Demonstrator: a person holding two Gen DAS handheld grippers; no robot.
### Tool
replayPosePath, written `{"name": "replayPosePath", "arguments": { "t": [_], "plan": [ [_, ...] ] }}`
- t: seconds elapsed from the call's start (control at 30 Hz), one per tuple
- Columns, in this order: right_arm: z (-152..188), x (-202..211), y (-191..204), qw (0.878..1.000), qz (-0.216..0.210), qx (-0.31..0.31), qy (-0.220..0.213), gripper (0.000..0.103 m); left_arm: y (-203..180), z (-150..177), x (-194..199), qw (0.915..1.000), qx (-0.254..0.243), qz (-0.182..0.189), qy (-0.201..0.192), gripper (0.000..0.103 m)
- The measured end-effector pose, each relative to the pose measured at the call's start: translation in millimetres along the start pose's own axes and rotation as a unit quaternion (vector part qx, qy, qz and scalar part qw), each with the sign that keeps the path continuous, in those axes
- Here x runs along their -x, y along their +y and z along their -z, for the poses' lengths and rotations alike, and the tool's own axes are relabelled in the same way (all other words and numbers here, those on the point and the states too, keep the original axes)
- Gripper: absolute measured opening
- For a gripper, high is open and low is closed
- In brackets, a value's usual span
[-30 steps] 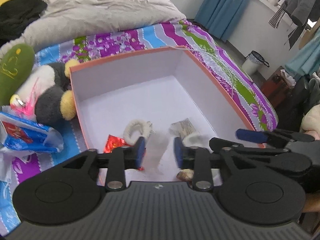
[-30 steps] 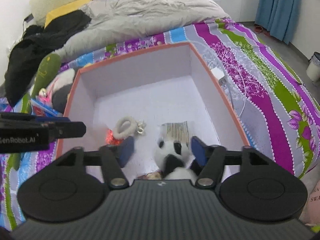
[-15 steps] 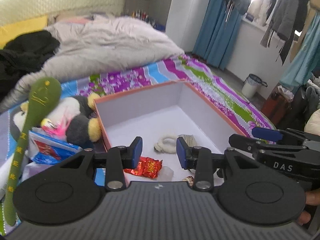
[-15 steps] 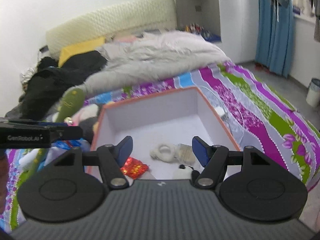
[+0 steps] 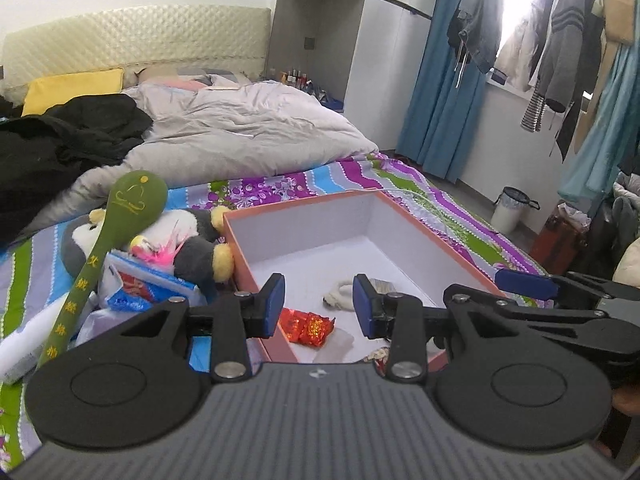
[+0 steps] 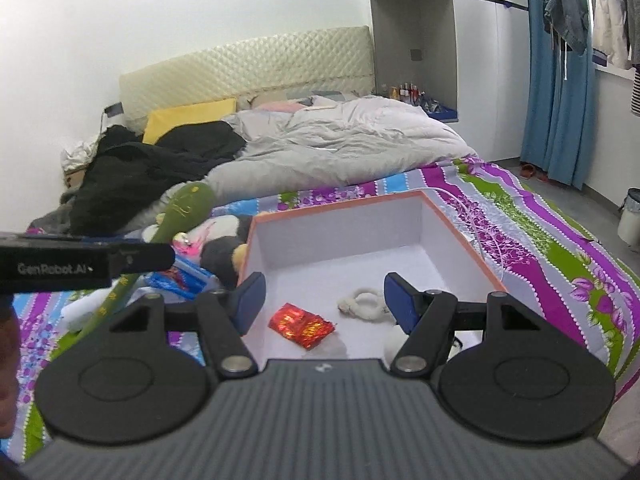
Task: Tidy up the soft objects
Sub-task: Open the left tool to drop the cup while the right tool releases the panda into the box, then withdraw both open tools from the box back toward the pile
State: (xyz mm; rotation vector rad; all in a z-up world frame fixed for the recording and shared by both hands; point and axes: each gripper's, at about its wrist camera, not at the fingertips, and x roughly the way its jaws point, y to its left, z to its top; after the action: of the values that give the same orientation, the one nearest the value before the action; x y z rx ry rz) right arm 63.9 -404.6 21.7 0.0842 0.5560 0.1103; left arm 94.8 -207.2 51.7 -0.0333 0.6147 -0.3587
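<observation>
Both grippers are hovering over the near end of an orange-rimmed cardboard box (image 5: 420,224) that's sitting on the striped floral bedsheet (image 6: 540,216). The left gripper (image 5: 319,305) is showing its blue fingers (image 5: 274,304) standing apart with nothing between them, and the right gripper (image 6: 324,300) is doing the same, its fingers (image 6: 400,300) spread a bit wider and gripping nothing. Inside the box, lying on the white floor, there's a shiny red foil packet (image 6: 301,325) near the front and a fluffy white scrunchie (image 6: 362,300) just beside it toward the right. Something white and fuzzy (image 6: 394,340) is peeking out behind the right gripper's finger at the box's near edge, but I can't really tell what it is. Outside the box, touching its left wall, a grey-and-white plush penguin (image 5: 192,240) with yellow feet is lying on its side, and a long green plush spoon-shaped thing (image 5: 120,232) with yellow characters is leaning across it. A blue and red plastic packet (image 5: 148,286) is sitting just under those. Further up the bed a rumpled grey duvet (image 5: 248,136) is piled next to a black garment (image 5: 60,140) and a yellow pillow (image 5: 72,84). Blue curtains (image 6: 560,92) are hanging at the right.
</observation>
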Motion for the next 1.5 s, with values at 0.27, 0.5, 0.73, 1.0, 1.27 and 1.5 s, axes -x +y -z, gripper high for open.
{"name": "replayPosePath", "arguments": {
  "t": [0.27, 0.5, 0.73, 1.0, 1.27, 1.5],
  "plan": [
    [24, 16, 19, 1.0, -0.015, -0.001, 0.001, 0.068, 7, 29, 26, 0.9999, 0.015, 0.001, 0.0, 0.043],
    [40, 26, 41, 1.0, -0.031, 0.005, 0.002, 0.068, 31, 54, 43, 0.9985, 0.051, -0.003, 0.018, 0.043],
    [54, 31, 64, 0.998, -0.058, 0.017, 0.017, 0.068, 51, 79, 58, 0.9969, 0.074, -0.019, 0.022, 0.043],
    [67, 24, 98, 0.994, -0.097, 0.04, 0.033, 0.068, 77, 112, 73, 0.9934, 0.098, -0.054, 0.024, 0.05],
    [73, -9, 126, 0.989, -0.124, 0.059, 0.059, 0.068, 119, 136, 69, 0.9857, 0.133, -0.096, 0.038, 0.05],
    [72, -54, 146, 0.987, -0.115, 0.088, 0.073, 0.067, 158, 145, 28, 0.9807, 0.132, -0.131, 0.06, 0.05]
  ]
}}
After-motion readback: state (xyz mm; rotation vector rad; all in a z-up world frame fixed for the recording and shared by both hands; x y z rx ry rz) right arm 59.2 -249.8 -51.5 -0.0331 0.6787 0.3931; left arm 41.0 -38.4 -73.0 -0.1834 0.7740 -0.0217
